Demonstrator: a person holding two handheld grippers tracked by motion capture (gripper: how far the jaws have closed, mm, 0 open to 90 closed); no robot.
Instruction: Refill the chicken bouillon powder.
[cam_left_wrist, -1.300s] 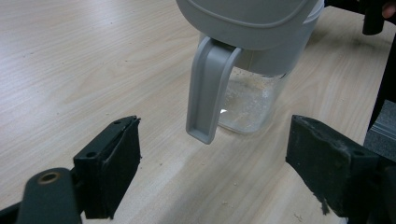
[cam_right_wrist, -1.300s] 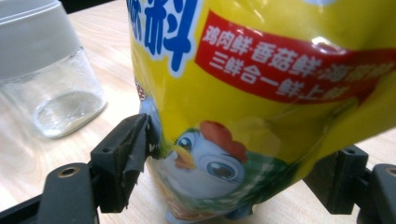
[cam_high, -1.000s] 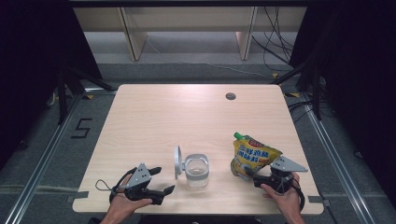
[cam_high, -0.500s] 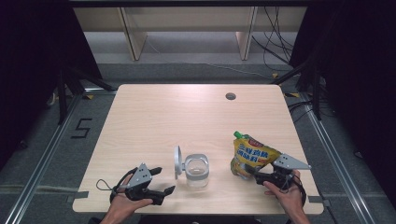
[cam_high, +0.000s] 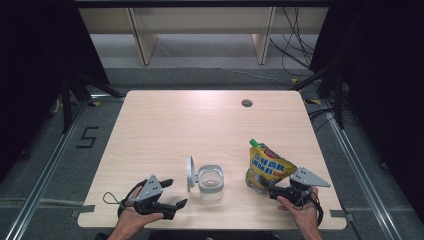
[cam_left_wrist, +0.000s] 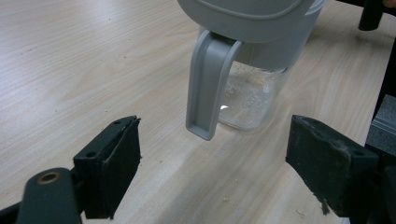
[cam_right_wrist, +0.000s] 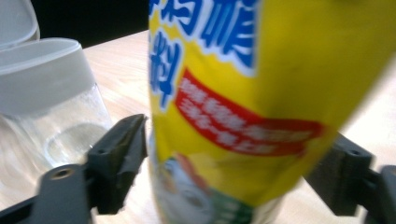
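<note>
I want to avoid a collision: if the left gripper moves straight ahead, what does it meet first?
Probably the grey latch hanging from the glass jar; the open left gripper points at it, though depth is uncertain.

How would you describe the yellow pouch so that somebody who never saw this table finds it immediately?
Start from the light wooden table and go to its near right corner. There the yellow pouch stands leaning, between the jaws of the right gripper, to the right of a clear glass jar with a grey flip lid. It is the one brightly coloured item, with a green cap, blue lettering and a red band.

Table (cam_high: 165, 125) w/ jar (cam_high: 210, 183), pouch (cam_high: 265, 168)
</note>
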